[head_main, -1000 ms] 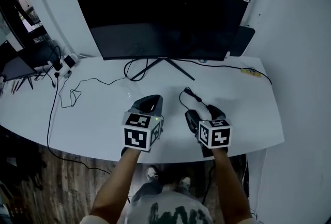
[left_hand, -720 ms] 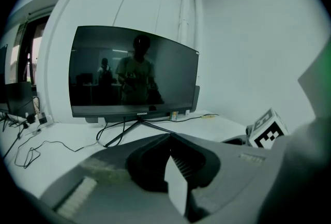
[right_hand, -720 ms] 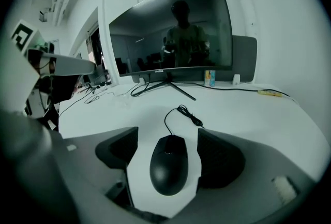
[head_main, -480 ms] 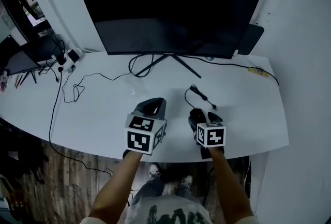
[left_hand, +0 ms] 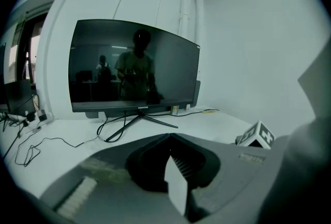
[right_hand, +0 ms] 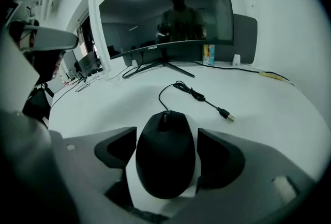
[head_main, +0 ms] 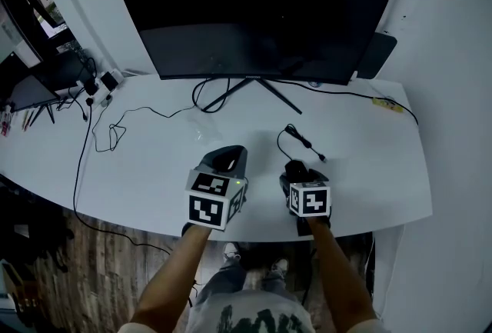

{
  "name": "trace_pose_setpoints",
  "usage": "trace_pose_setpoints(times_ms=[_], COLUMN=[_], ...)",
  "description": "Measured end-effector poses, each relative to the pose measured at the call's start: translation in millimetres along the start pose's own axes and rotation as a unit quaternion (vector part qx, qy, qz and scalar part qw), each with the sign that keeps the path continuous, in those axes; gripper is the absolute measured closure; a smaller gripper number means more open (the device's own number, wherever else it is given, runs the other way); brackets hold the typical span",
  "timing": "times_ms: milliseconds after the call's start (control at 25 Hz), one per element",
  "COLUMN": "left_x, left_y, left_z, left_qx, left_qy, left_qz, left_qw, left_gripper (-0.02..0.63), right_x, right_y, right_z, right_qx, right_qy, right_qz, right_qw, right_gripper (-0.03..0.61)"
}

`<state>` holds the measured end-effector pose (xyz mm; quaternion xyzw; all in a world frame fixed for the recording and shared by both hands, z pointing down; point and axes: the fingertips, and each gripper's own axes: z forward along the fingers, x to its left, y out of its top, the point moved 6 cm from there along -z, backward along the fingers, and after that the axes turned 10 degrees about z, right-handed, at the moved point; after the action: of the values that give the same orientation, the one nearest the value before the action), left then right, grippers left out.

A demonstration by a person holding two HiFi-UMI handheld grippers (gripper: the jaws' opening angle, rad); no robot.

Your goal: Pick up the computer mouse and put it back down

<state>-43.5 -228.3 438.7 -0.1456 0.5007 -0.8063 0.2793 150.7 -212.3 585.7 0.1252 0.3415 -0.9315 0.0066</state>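
Note:
A black wired computer mouse [right_hand: 165, 153] lies on the white desk [head_main: 154, 162], and its cable [right_hand: 194, 92] runs forward to a loose USB plug. My right gripper [right_hand: 166, 149] is open, one dark jaw on each side of the mouse with only narrow gaps showing. In the head view the mouse [head_main: 295, 168] pokes out just ahead of the right gripper [head_main: 301, 179]. My left gripper [left_hand: 168, 153] is shut with nothing in it and hovers over the desk, left of the right gripper [head_main: 223, 162].
A wide curved monitor [head_main: 254, 20] on a V-shaped stand [head_main: 250, 89] fills the back of the desk. Thin cables [head_main: 115, 131] trail over the desk's left part toward a power strip [head_main: 104, 85]. The desk's front edge [head_main: 254, 228] is right under both grippers.
My right gripper has shifted a little left and back, so its jaws now sit on both sides of the mouse. The left gripper has barely moved.

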Motion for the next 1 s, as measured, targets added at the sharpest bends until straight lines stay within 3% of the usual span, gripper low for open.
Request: trace_pose_setpoints(times_ms=[200,400,720,1000], left_x=[2,5,8,10], left_y=[-1,-4,-7,-7], left_z=[1,1,-3,-5], left_qx=[0.002,0.003,0.005,0.003], left_qy=[0.002,0.006,0.011,0.016], left_qz=[-0.001,-0.003,-0.009,-0.011], left_qw=[1.0000,1.0000,0.9999,0.9998], left_gripper=[0.609,0.609,0.609,0.609], right_x=[1,0,0,2], right_y=[-3,-2,0,19], right_z=[3,3,1,-13], right_qx=[0.005,0.005,0.011,-0.038], right_qy=[-0.020,-0.025,-0.023,-0.004], right_qz=[-0.025,-0.018,-0.007,0.004], right_qw=[0.999,0.999,1.000,0.999], right_gripper=[0.212,0.267,0.270,0.270])
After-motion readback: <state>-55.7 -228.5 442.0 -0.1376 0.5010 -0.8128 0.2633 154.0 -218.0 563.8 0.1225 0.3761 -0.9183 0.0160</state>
